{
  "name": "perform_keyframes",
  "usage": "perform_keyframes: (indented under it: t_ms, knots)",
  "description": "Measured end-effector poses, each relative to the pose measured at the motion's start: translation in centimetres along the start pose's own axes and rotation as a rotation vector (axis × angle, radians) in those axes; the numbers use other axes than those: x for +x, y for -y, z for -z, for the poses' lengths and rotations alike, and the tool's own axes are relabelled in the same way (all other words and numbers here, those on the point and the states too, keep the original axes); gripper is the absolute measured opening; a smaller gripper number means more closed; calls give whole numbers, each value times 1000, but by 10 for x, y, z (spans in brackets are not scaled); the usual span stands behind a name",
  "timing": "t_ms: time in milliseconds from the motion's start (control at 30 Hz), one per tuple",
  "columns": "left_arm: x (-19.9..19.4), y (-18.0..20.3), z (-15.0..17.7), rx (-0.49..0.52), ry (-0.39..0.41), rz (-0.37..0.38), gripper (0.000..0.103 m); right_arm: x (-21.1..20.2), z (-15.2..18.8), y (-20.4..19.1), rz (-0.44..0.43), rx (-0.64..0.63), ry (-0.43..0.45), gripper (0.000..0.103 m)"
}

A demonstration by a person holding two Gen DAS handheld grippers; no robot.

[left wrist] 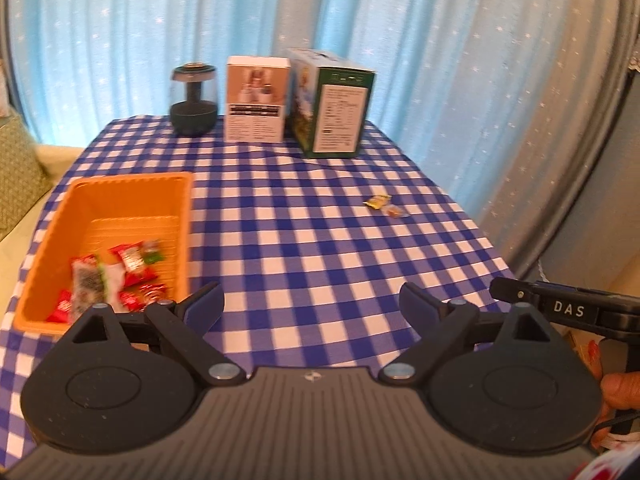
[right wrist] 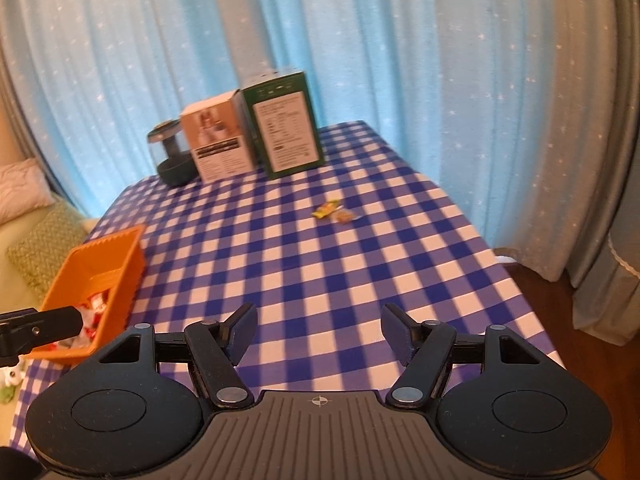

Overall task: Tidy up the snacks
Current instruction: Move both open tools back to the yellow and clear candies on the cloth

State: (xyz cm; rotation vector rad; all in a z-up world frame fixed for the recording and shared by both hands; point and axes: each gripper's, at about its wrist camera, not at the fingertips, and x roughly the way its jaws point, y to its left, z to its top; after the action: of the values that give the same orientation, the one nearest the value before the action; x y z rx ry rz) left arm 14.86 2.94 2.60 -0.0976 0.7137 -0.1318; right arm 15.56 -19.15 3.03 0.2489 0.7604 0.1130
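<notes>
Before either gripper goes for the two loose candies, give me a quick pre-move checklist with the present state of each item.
1. Left gripper empty, fingers apart: ok.
2. Right gripper empty, fingers apart: ok.
3. Yellow candy and brown candy loose on the checked tablecloth, nothing over them: ok.
4. Cloth between the grippers and the candies free of obstacles: ok.
5. Orange basket upright, room left inside: ok.
6. Whether the two candies touch: cannot tell.

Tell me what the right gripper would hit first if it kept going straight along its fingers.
Likely the checked tablecloth itself: the open right gripper points down at bare cloth. The two small candies lie further along that line; depth is hard to judge.
</notes>
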Motion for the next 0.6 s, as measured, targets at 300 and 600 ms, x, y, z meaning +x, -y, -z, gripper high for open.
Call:
perform_keyframes:
  t_ms: [300,600]
  knots:
    - [48,21,-15,48,-31,50,95,31,-22,25,32,-4,6,68]
    - [128,28,-44,103,-31,54,95,109,-52,50,6,-100,26,68]
